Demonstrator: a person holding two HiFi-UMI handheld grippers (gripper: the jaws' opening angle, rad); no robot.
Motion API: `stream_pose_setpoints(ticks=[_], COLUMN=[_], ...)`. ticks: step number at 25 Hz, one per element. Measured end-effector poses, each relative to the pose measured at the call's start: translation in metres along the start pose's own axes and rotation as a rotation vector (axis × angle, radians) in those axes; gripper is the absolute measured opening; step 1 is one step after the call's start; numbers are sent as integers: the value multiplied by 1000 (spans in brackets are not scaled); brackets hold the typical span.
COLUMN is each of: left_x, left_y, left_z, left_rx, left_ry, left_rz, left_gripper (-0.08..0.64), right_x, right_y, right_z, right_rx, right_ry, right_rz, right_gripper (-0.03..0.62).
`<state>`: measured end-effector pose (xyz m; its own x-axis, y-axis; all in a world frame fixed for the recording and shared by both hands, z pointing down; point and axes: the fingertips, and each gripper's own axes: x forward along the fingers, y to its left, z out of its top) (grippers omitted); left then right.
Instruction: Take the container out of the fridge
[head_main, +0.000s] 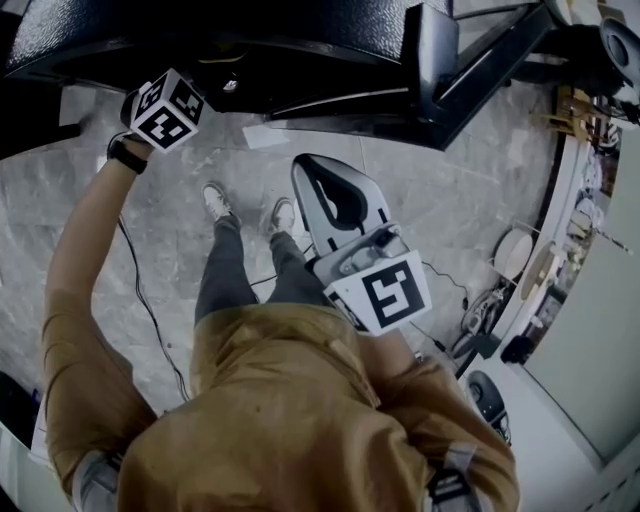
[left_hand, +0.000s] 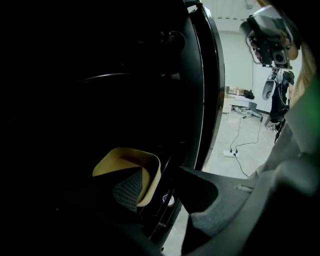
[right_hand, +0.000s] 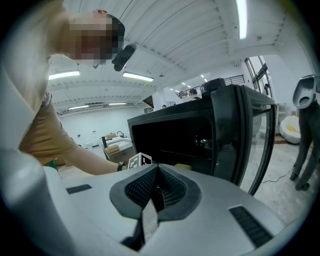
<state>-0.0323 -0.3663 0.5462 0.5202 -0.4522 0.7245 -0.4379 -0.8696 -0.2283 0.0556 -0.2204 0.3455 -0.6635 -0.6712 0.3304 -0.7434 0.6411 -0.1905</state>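
A yellow open-topped container (left_hand: 131, 159) sits low inside the dark fridge (left_hand: 100, 75). My left gripper (left_hand: 154, 173) is open and straddles the container's right wall: the ribbed left pad (left_hand: 127, 189) is inside the tub, the right jaw outside, with a gap left. In the head view only its marker cube (head_main: 165, 108) shows at the black fridge (head_main: 250, 45). My right gripper (head_main: 312, 166) is shut on nothing, held in front of the person's body. In the right gripper view its pads (right_hand: 150, 187) meet, and the container (right_hand: 183, 166) peeks from the fridge (right_hand: 190, 135).
The fridge's glass door (right_hand: 252, 135) stands open to the right, with its edge (left_hand: 207, 90) close beside my left gripper. A power strip and cables (left_hand: 231, 153) lie on the grey floor. The person's shoes (head_main: 215, 200) stand before the fridge. A white stand (right_hand: 305, 125) is at far right.
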Motion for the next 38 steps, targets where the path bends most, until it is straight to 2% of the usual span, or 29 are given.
stream_pose_setpoints(ticks=[2, 6, 12, 17, 22, 26, 38], left_x=[3, 6, 13, 32, 37, 38, 41], left_y=[1, 5, 7, 3, 4, 7, 3], left_z=[-6, -15, 1, -21, -33, -26, -35], left_rx=[13, 49, 156, 230, 247, 245, 245], left_ry=[15, 42, 108, 152, 207, 216, 240], left_rz=[1, 5, 3, -14, -23, -30, -33], left_gripper=[178, 178, 178, 178, 176, 163, 70], right_x=[5, 11, 5, 19, 19, 15, 10], right_y=[4, 12, 7, 8, 10, 6, 9], right_z=[0, -10, 6, -3, -1, 8, -1], right_rx=[13, -19, -23, -10, -2, 8, 0], right_ry=[-11, 13, 18, -1, -7, -15, -22], right_rz=[-6, 21, 29, 4, -11, -16, -29], right_gripper=[0, 0, 0, 0, 0, 0, 0])
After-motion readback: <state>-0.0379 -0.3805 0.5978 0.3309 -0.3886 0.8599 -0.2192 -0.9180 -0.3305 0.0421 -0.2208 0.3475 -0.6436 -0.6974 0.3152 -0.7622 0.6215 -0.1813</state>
